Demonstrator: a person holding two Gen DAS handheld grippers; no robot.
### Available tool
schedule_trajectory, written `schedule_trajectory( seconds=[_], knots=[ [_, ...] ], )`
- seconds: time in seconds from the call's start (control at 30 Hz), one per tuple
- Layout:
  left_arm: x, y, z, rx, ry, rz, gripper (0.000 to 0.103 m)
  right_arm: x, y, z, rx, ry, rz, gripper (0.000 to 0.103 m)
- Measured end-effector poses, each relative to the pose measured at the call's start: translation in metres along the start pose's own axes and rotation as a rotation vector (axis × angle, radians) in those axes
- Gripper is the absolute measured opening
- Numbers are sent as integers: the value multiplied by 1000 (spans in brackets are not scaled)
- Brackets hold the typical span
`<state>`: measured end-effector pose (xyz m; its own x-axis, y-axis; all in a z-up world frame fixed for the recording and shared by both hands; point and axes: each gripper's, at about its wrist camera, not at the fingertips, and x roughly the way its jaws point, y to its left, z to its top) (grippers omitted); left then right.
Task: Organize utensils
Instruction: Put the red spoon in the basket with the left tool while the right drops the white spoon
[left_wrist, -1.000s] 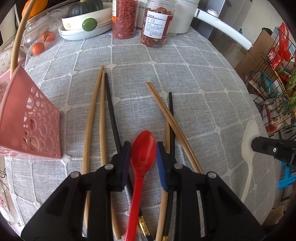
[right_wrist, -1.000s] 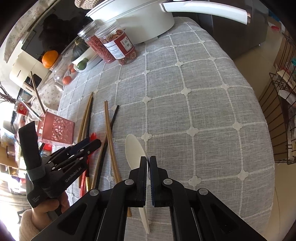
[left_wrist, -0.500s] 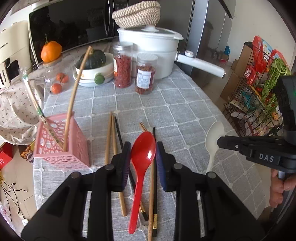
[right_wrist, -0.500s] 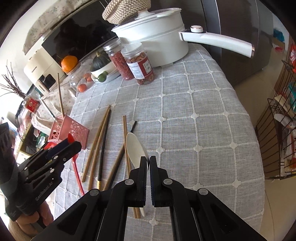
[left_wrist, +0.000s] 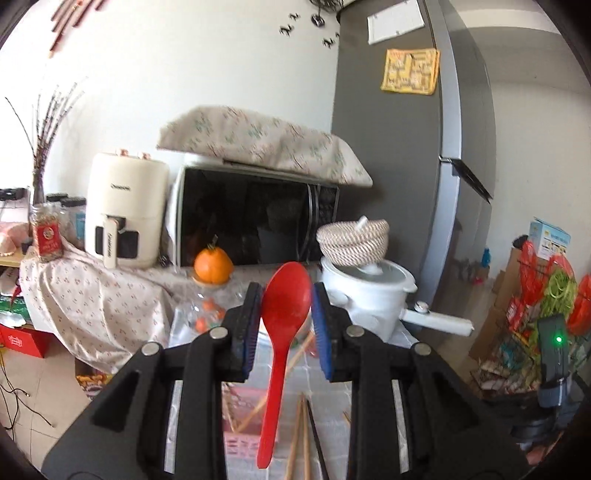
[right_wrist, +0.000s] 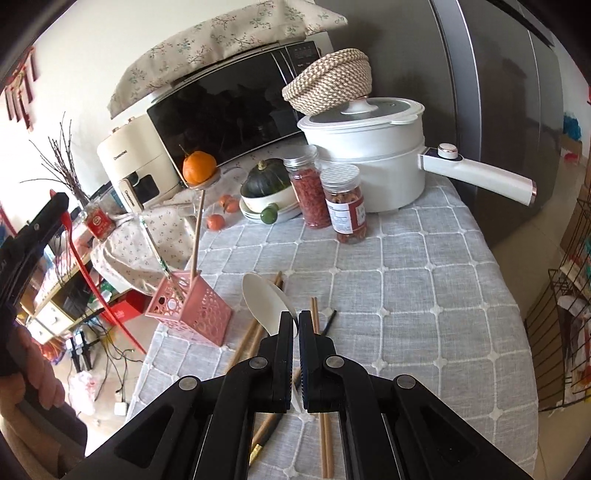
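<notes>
Your left tongs (left_wrist: 286, 310) pinch the red spoon (left_wrist: 282, 332) by its bowl, lifted clear of the tabletop (right_wrist: 424, 288), handle hanging down over the pink basket (left_wrist: 240, 435). Your right tongs (right_wrist: 295, 332) are pressed onto the white spoon (right_wrist: 267, 304), bowl ahead of their tips. Chopsticks (right_wrist: 325, 435) lie on the cloth beneath them; the pink basket sits just left.

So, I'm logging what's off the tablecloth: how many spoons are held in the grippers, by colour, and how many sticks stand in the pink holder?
Red spoon: 1
White spoon: 1
Wooden stick in the pink holder: 1
Thin pale stick in the holder: 1
Total: 4
</notes>
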<state>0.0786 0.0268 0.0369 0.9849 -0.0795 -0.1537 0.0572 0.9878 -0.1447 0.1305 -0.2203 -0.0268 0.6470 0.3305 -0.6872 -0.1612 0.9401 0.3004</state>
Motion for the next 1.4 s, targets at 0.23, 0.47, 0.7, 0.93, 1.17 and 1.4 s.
schedule_trajectory(
  seconds=[0.23,0.47,0.7,0.93,1.17,1.4],
  knots=[
    [21,21,-10,-38,-88,108,29,12,16,0,9,1,21,3],
    [44,52,-20,-176,-32,118,29,19,22,-1,-4,-16,26,3],
    [58,60,-33,-206,39,103,29,25,28,1,8,-40,40,3],
    [62,56,-37,-169,126,63,37,19,44,2,-2,-93,60,3],
    [42,62,-34,-174,268,73,60,4,57,12,56,-160,108,3],
    [29,78,-47,-131,497,115,80,0,72,25,109,-241,125,3]
  ],
)
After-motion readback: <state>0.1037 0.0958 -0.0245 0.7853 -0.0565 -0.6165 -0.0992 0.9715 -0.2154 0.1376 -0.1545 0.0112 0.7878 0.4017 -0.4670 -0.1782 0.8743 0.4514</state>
